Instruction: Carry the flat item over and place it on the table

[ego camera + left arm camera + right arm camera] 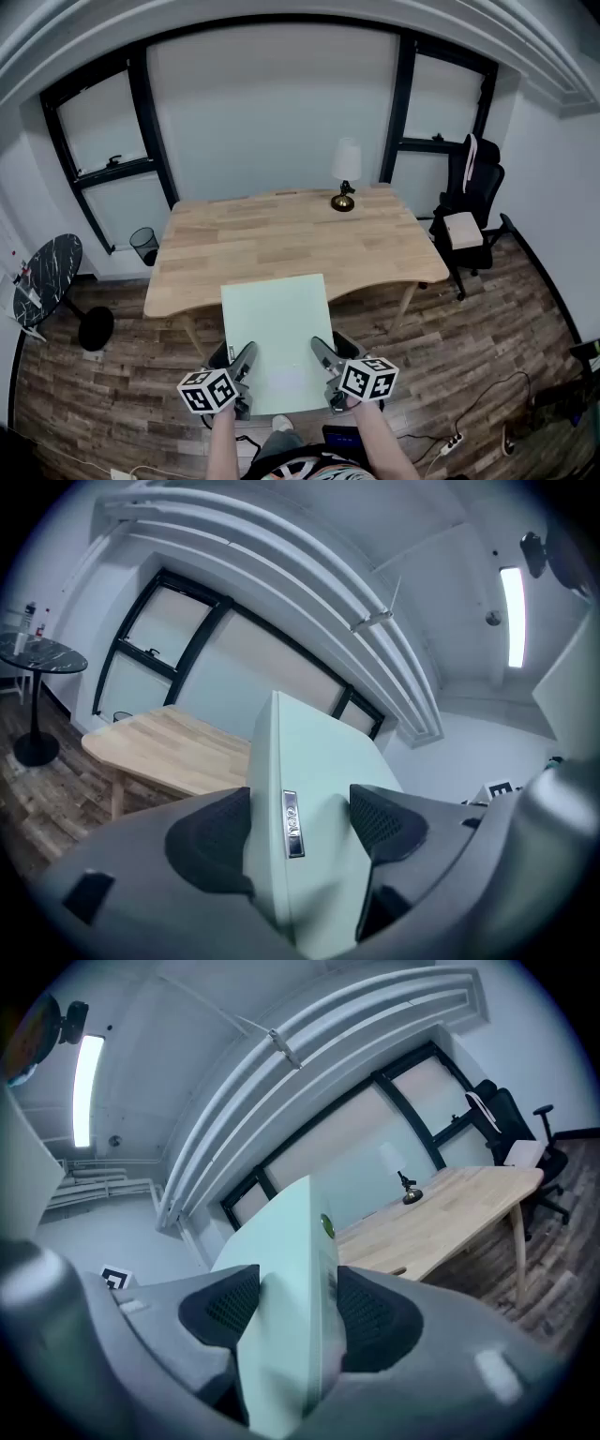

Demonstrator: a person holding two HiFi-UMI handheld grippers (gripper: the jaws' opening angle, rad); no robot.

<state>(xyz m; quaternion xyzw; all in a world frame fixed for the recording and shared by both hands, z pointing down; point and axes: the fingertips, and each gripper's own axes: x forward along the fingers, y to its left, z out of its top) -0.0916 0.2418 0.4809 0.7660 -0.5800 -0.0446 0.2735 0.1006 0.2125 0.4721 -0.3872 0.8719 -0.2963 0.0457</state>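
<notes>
Gripping the flat item (pixel 275 323) by its near edge, the left tongs (pixel 242 364) and right tongs (pixel 325 363) hold it airborne just short of the counter (pixel 281 230), whose near edge could snag it during uneven lowering and twist it loose.

Pale mint-green flat panel (pixel 277 333), thin, rigid, held roughly level. Near end pinched both sides: left gripper (pixel 234 358) on L edge, right gripper (pixel 332 347) on R. Far end sticks fwd of both, overlapping near edge of light-wood table (pixel 281 234) ahead.
</notes>
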